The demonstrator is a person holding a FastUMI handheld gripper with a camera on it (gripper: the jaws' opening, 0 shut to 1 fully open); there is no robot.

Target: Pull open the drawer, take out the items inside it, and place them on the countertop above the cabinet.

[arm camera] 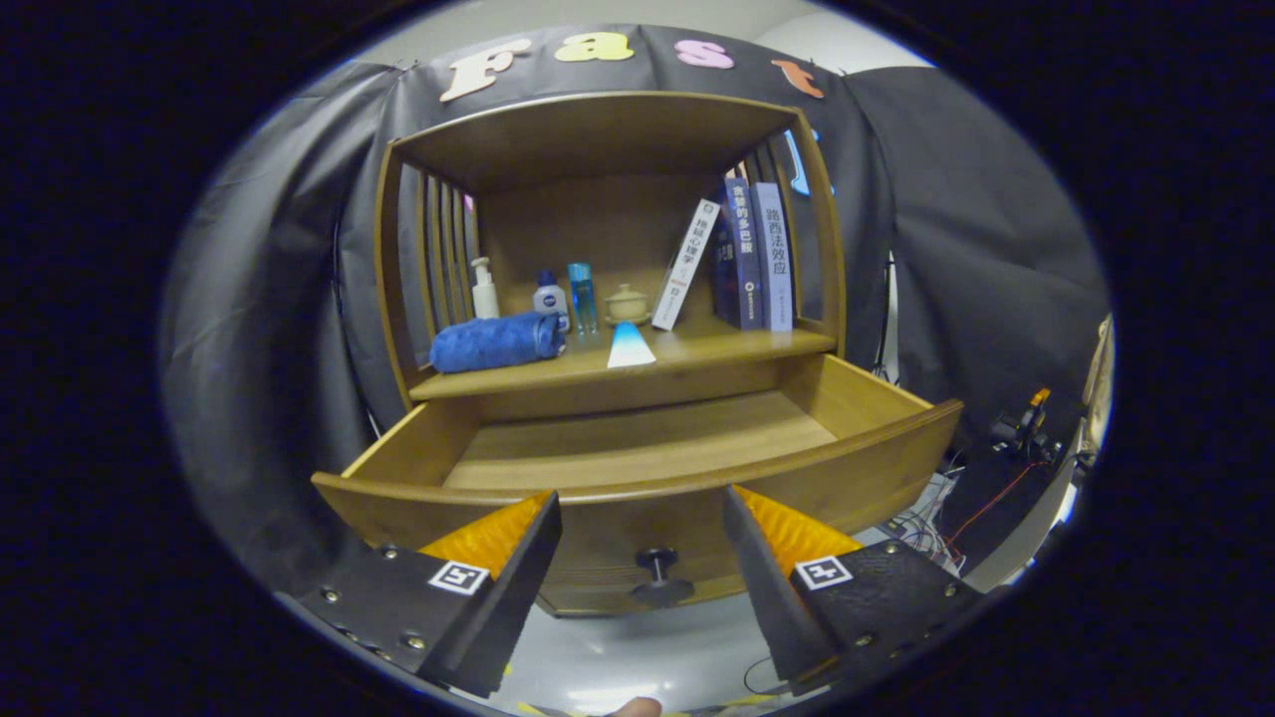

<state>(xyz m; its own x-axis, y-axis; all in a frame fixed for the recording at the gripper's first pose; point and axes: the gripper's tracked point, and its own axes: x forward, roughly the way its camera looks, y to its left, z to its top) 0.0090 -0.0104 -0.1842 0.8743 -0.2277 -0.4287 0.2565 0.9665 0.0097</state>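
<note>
The wooden drawer (637,443) stands pulled out of the cabinet, and the part of its floor that shows is bare. Its dark round knob (657,568) sits on the front panel, just ahead of and between my fingers. My gripper (642,518) is open in front of the drawer front, holding nothing. On the countertop (717,349) above the drawer lie a rolled blue towel (496,342) and a small blue-and-white tube (630,346). Behind them stand a white pump bottle (484,289), a small white-and-blue bottle (549,296), a clear blue bottle (583,297) and a little lidded pot (628,304).
Three books (742,254) lean at the right of the countertop under the shelf's top board. Slatted wooden sides close the shelf left and right. Cables and a small device (1016,428) lie to the right of the cabinet. A fingertip (636,707) shows below my fingers.
</note>
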